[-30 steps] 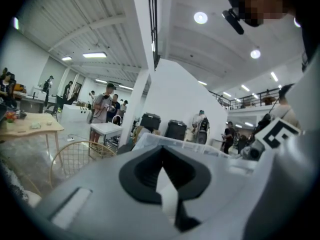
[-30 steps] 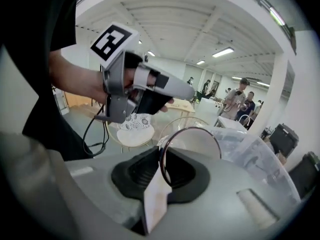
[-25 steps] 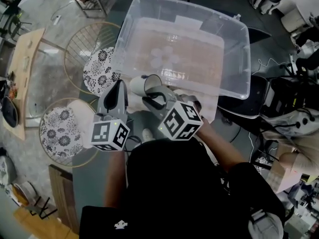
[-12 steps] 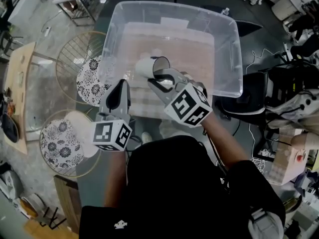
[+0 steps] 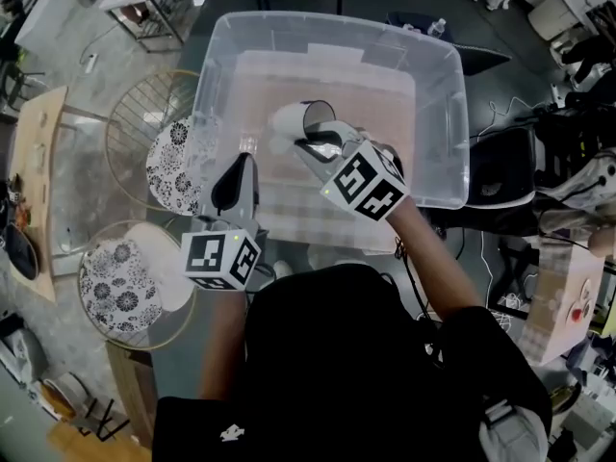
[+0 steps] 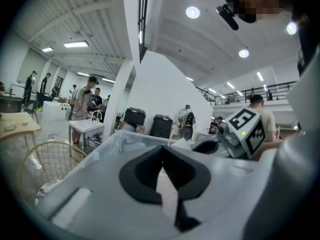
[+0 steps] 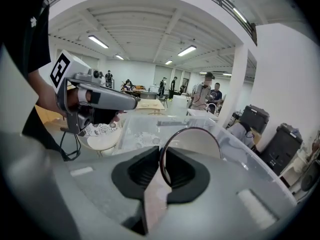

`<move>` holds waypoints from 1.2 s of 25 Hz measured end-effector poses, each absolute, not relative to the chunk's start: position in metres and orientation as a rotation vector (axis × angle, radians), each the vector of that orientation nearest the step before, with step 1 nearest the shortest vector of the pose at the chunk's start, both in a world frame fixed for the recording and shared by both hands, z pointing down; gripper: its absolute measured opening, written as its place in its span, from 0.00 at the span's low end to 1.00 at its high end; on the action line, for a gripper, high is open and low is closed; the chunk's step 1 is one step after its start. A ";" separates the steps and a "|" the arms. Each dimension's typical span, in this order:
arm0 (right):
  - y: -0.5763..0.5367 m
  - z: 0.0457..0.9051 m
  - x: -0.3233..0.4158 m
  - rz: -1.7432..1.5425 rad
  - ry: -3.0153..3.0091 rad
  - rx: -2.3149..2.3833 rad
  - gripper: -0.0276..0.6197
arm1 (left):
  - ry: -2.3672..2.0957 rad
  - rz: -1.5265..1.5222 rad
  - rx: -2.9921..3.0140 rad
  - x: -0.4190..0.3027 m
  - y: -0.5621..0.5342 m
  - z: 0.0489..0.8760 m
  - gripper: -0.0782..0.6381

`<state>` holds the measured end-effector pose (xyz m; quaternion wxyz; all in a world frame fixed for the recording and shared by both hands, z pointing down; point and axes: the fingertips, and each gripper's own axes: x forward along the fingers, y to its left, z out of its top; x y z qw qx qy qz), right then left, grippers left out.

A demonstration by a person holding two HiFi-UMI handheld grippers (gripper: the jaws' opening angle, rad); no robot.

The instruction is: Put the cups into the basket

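Seen from above, the right gripper (image 5: 313, 144) holds a white cup (image 5: 287, 121) on its side over the inside of a clear plastic storage bin (image 5: 439, 123) — its jaws pinch the cup's dark rim. The left gripper (image 5: 235, 173) hovers by the bin's near left wall, jaws pressed together on nothing. Two floral-cushioned wire chairs (image 5: 115, 269) stand left of the bin.

Left gripper (image 5: 239, 167) jaws together, right gripper (image 5: 310, 143) pinching cup (image 5: 287, 120) rim

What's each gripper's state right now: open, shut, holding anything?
Left gripper: jaws shut, nothing between them.
Right gripper: jaws shut on the rim of the white cup.
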<state>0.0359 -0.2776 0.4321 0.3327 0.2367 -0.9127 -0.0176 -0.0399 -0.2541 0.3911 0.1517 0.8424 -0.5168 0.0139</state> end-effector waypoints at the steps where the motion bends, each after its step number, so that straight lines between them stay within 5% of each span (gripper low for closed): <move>1: -0.283 0.439 0.037 -0.033 -2.377 0.603 0.11 | -1.488 0.044 2.412 -0.040 -0.257 0.392 0.12; 30: -0.334 0.705 0.068 0.008 -1.873 0.138 0.12 | -1.635 0.158 2.259 -0.057 -0.286 0.425 0.12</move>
